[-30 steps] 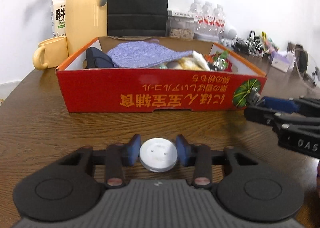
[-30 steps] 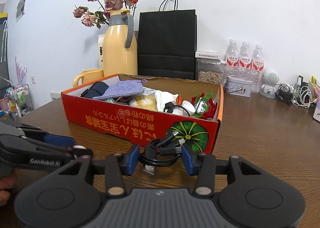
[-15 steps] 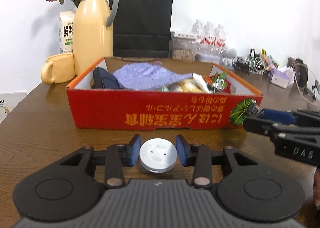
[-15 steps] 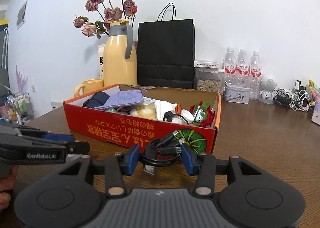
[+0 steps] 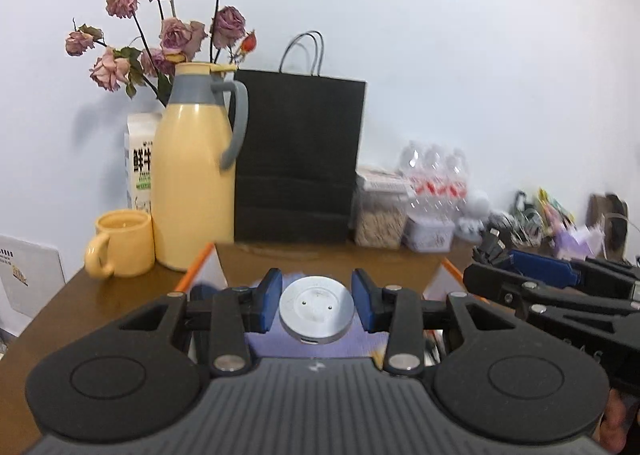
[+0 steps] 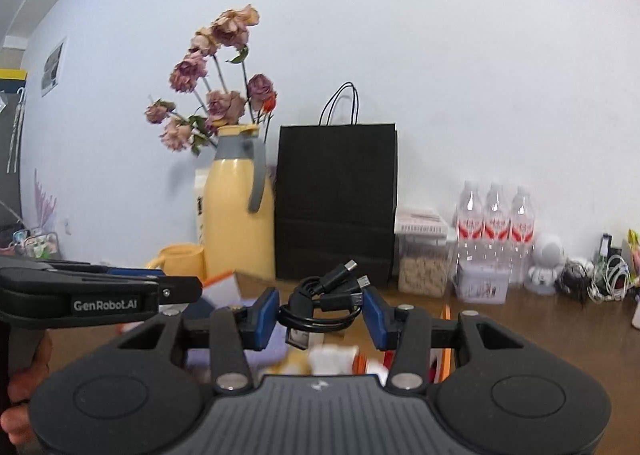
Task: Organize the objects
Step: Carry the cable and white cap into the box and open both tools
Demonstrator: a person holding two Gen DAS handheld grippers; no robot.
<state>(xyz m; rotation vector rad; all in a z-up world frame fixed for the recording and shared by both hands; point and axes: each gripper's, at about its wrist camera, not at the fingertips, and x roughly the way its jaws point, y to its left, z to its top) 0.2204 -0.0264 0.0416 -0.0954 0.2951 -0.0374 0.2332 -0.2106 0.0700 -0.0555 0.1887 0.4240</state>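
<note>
My left gripper [image 5: 317,305] is shut on a round white-and-silver puck [image 5: 317,311], lifted over the orange-rimmed cardboard box [image 5: 200,261]. A purple cloth [image 5: 312,345] in the box shows below the puck. My right gripper [image 6: 320,313] is shut on a coiled black USB cable [image 6: 320,305], also above the box [image 6: 224,277], whose contents are blurred beneath. Each gripper appears side-on in the other's view: the right gripper [image 5: 480,275] at the right edge, the left gripper [image 6: 198,289] at the left edge.
Behind the box stand a yellow jug [image 5: 194,191] with dried roses [image 5: 176,35], a yellow mug [image 5: 122,243], a milk carton [image 5: 140,163], a black paper bag [image 5: 298,159], a clear food container [image 5: 380,211], water bottles [image 5: 434,171] and tangled cables [image 6: 600,279] at the right.
Both grippers rose from table level with their objects and tilted up, so the box's red front dropped out of sight and the wall fills the views.
</note>
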